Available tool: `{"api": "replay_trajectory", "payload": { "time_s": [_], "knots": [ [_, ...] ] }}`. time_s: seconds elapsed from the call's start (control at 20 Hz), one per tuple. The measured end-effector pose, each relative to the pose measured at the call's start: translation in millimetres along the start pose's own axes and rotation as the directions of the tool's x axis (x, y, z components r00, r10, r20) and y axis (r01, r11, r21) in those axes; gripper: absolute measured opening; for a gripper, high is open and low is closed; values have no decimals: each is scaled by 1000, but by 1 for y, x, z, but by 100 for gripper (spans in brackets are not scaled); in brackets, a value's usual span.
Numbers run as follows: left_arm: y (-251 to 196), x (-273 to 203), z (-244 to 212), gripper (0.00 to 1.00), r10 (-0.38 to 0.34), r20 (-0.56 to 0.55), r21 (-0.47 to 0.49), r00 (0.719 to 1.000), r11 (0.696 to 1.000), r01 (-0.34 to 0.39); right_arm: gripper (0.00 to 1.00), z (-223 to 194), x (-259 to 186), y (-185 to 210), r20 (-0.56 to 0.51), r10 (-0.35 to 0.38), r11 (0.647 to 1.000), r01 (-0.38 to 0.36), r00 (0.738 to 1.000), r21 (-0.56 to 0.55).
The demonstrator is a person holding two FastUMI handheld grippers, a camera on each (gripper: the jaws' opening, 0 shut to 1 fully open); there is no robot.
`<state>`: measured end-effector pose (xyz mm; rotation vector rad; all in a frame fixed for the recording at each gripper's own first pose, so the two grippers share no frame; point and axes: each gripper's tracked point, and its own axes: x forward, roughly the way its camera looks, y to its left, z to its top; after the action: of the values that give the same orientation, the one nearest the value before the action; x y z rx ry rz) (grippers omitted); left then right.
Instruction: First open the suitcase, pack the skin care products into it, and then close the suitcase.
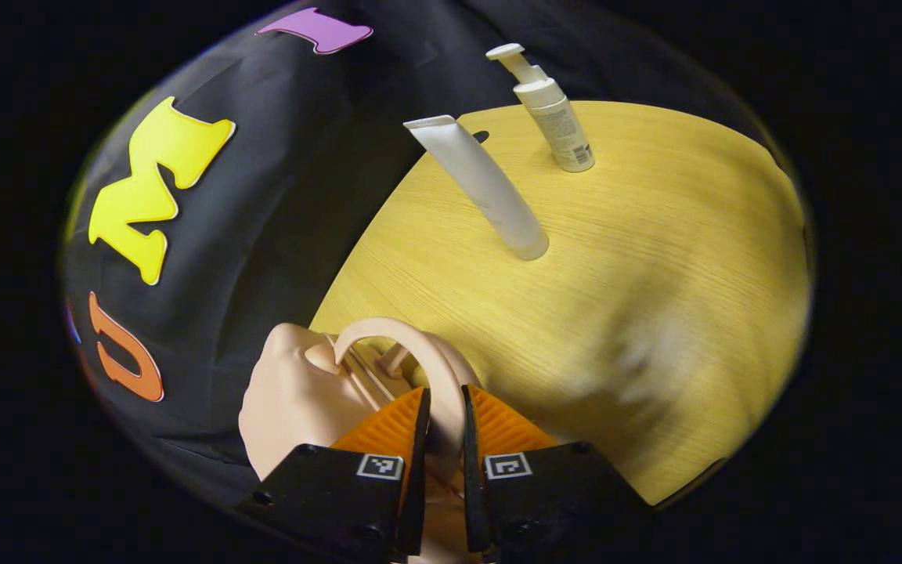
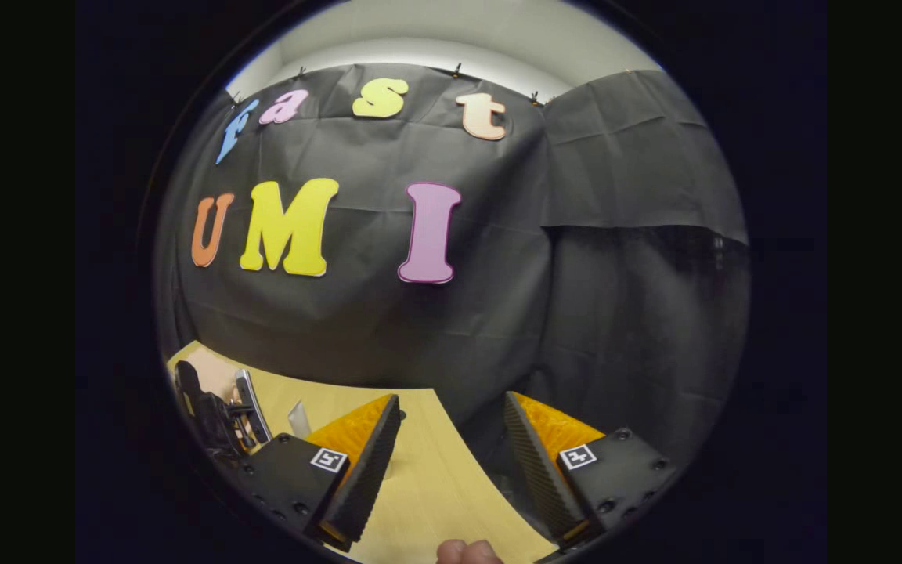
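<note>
We start with the small pale pink hard-shell suitcase [image 1: 302, 399], which sits at the lower centre-left of the left gripper view, at the near edge of the round light-wood table [image 1: 654, 313]. Its arched pink carry handle [image 1: 412, 345] runs down between the fingers of the left gripper [image 1: 445, 427], and both pads press on the handle from either side. We judge the step in hand to be opening or positioning the case by this handle.

To do it well, we keep the pinch centred on the handle and lift along its arc (a sideways pull may tip so light a case).

Further up the same view, the white squeeze tube [image 1: 482, 188] stands on its cap at upper centre, and the white pump bottle [image 1: 553, 110] stands just beyond it; both are well apart from the case and not yet packed.

In the right gripper view, the right gripper [image 2: 451, 462] hangs at the bottom centre with its fingers spread wide and nothing between them, above the table edge.
</note>
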<state>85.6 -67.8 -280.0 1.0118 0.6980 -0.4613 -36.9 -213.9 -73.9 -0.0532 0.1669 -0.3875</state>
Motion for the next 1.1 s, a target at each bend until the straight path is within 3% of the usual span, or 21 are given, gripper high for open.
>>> {"api": "replay_trajectory", "payload": {
  "time_s": [0.15, 0.3, 0.4, 0.7, 0.85, 1.0, 1.1],
  "knots": [
    [14, -12, 12, 19, 51, 45, -32, 998, 998, -49, 77, 6, -3, 2, 14, 4, 1000, -4, 1000, -7],
    [31, -30, 17, 16, 52, 102, -134, 993, 990, -38, 78, 12, -5, 9, 22, 10, 1000, -10, 1000, -7],
    [53, -48, 23, 14, 102, 148, -195, 984, 978, -72, 77, 15, -4, 17, 17, 18, 1000, -19, 1000, 11],
    [131, -114, 15, 10, 261, 230, -383, 937, 910, -160, 80, 41, -6, 61, 56, 87, 996, -87, 995, 1],
    [183, -146, -4, 9, 366, 249, -489, 897, 847, -210, 80, 50, -11, 86, 64, 128, 992, -128, 990, -7],
    [247, -175, -52, 7, 506, 215, -577, 835, 756, -310, 78, 61, -17, 117, 75, 172, 985, -171, 982, -21],
    [271, -186, -88, 6, 558, 189, -627, 808, 702, -338, 80, 65, -22, 133, 74, 196, 981, -195, 978, -23]
  ]
}}
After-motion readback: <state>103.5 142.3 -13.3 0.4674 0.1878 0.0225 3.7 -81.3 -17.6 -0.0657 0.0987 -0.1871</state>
